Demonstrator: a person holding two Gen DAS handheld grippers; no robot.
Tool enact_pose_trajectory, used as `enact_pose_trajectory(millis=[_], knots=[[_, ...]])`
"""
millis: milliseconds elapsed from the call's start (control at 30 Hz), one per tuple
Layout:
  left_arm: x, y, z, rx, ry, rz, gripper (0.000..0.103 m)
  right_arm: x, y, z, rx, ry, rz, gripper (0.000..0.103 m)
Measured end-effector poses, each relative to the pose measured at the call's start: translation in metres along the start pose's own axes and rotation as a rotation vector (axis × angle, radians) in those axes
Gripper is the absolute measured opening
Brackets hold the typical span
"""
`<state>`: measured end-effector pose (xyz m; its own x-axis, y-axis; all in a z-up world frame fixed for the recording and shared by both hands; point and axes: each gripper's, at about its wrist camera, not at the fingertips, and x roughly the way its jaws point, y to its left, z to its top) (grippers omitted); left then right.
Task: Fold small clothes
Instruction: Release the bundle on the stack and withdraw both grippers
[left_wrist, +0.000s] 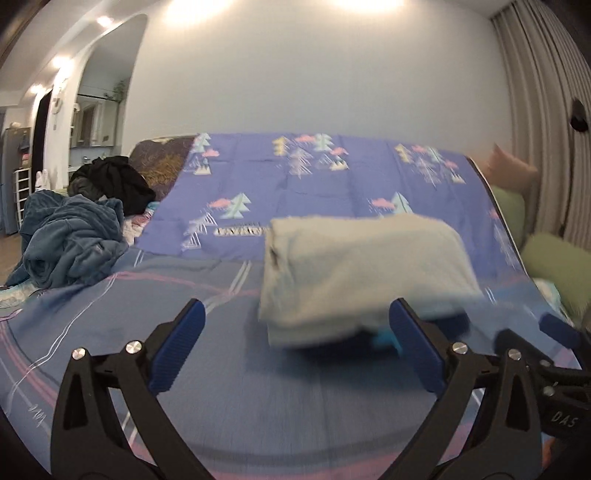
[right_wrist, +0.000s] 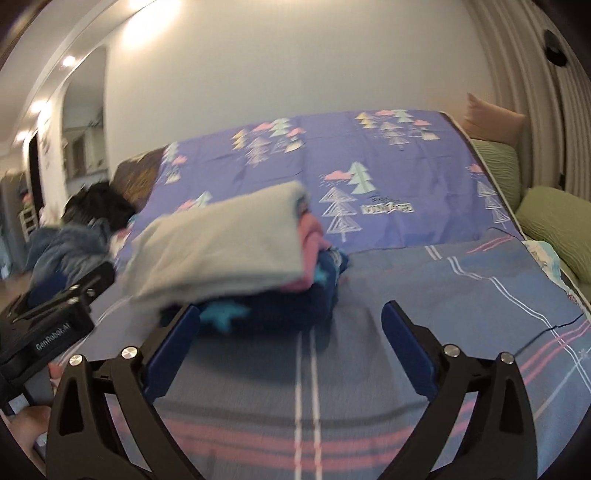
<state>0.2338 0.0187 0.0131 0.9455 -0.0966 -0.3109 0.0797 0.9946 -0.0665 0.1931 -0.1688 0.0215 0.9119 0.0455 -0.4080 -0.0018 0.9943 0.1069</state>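
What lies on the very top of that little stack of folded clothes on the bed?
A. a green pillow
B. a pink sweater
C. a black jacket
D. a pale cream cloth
D: the pale cream cloth covers the stack, with a pink garment and a dark blue garment with turquoise stars showing beneath it on the bed.

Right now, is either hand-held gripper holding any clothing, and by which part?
Nothing is held. The left hand-held gripper and right hand-held gripper are both open, just short of the stack of folded clothes.
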Motion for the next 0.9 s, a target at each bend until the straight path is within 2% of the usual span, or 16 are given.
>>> enact_pose_trajectory(millis=[133,233,333,400,433,500,667,900], knots=[[-0.034,-0.003,-0.013,0.033,0.034,0.0,0.101,-0.026,-0.006,-0.012,0.05,0.03,0.031,0.102],[-0.052,-0.003,-0.02,0.052,0.052,0.031,0.101,-0.039,-0.01,-0.018,0.08,0.046,0.037,0.102],[-0.069,-0.008,-0.023,0.095,0.031,0.045,0.101,-0.04,-0.004,-0.018,0.055,0.053,0.045,0.102],[-0.065,-0.015,-0.023,0.131,0.043,0.049,0.101,-0.034,0.005,-0.018,0.019,0.082,0.049,0.102],[-0.061,-0.016,-0.023,0.14,0.061,0.073,0.101,-0.03,0.009,-0.019,0.004,0.105,0.055,0.102],[-0.051,-0.014,-0.023,0.129,0.108,0.075,0.101,-0.025,0.01,-0.02,-0.007,0.131,0.067,0.102],[-0.044,-0.006,-0.023,0.094,0.138,0.112,0.101,-0.005,0.017,-0.023,-0.011,0.224,0.113,0.102],[-0.043,-0.009,-0.023,0.12,0.132,0.147,0.101,-0.004,0.017,-0.025,-0.007,0.232,0.109,0.102]])
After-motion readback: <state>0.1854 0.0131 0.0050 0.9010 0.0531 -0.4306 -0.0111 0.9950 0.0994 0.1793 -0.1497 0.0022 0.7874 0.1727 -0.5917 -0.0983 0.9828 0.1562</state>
